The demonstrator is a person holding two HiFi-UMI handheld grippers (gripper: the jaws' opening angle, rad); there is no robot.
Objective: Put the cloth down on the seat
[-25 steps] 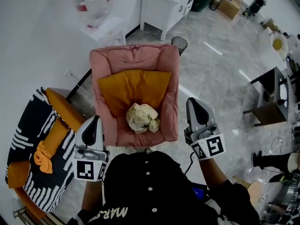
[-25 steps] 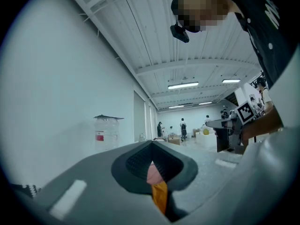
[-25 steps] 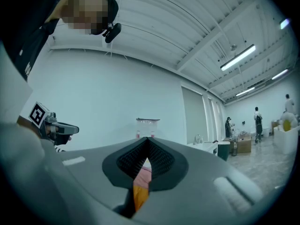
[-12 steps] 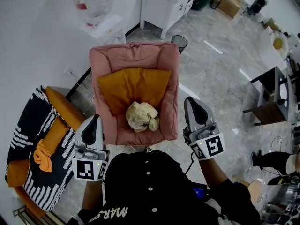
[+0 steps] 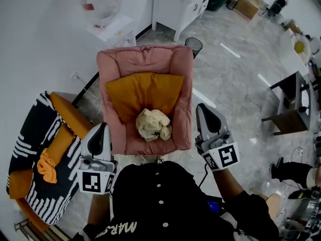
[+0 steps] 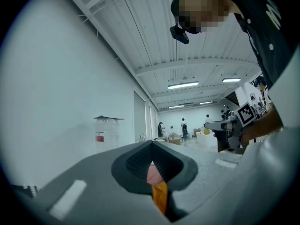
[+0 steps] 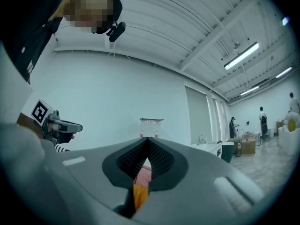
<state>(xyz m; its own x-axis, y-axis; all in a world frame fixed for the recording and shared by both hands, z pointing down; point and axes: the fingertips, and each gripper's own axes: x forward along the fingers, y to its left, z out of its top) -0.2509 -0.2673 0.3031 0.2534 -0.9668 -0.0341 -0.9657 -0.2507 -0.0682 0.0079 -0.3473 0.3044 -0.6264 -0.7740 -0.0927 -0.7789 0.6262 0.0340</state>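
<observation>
On the seat [image 5: 128, 141] of the pink armchair [image 5: 145, 59] lies the cream cloth [image 5: 153, 124], crumpled into a loose heap. It touches the front edge of the orange cushion [image 5: 143, 92], which leans against the backrest. Neither of my claws touches the cloth. My left claw [image 5: 102, 129] is beside the front left corner of the armchair, and my right claw [image 5: 204, 109] is just outside the right armrest. In the left gripper view the jaws of the left claw [image 6: 152, 161] are pressed together with nothing between them; only a thin line of pink and orange shows past them. The right gripper view shows the same for the right claw [image 7: 146, 149]: jaws together, holding nothing. Left of me stands a second chair [image 5: 65, 115] with a black and white striped throw [image 5: 35, 134], and on it lies a small orange rag [image 5: 46, 165].
</observation>
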